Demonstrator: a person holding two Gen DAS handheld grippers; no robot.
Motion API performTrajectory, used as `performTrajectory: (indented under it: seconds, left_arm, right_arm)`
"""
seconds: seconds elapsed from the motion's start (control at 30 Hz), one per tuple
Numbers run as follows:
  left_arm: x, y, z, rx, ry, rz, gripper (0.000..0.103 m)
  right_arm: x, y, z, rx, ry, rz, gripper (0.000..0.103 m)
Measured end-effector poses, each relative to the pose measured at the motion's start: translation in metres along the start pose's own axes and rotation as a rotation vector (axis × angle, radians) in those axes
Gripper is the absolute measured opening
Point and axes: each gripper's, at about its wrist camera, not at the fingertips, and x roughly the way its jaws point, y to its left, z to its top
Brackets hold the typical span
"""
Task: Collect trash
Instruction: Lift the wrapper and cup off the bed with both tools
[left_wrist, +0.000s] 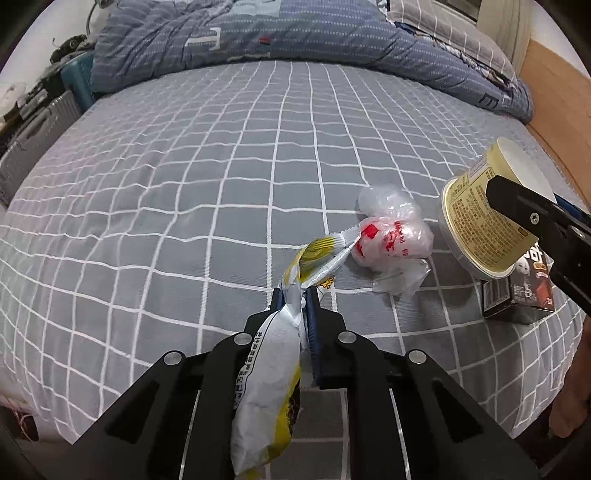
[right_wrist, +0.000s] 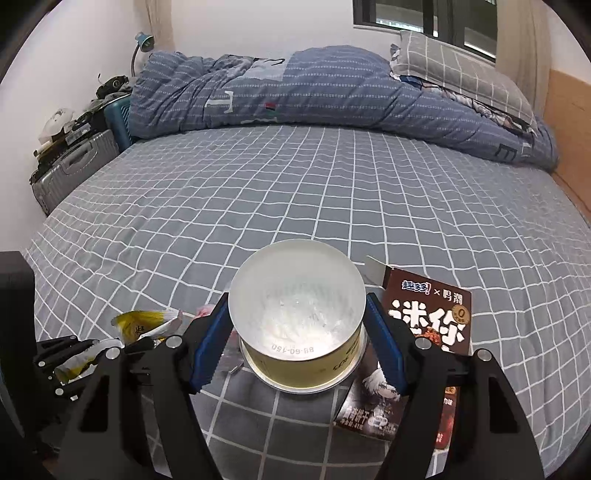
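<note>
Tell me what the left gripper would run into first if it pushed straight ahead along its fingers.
The left gripper, shut on the yellow snack wrapper, points down at the checked bed sheet. Straight on, it would probably meet the sheet first. The crumpled plastic bag lies ahead to the right, seemingly off that line, though depth is unclear.

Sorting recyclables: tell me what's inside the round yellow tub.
The tub, between the right gripper's pads, faces its pale base to the camera; its inside is hidden.

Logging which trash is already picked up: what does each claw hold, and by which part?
Left claw: shut on the crumpled white-and-yellow snack wrapper, pinched at its middle. Right claw: clamps the round yellow paper tub by its opposite sides.
</note>
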Motion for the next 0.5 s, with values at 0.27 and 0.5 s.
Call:
performTrajectory:
  seconds: [0.27, 0.5]
  left_arm:
    - [-0.027, -0.003, -0.002, -0.013, -0.021, -0.006, 0.012]
    - [-0.043, -0.001, -0.017, -0.046, -0.004, -0.030, 0.012]
  right_arm:
    - [-0.027, 0.006, 0.002, -0.006, -0.020, 0.006, 0.067]
    - [-0.054, 0.007, -0.003, -0.005, -0.032, 0.005, 0.067]
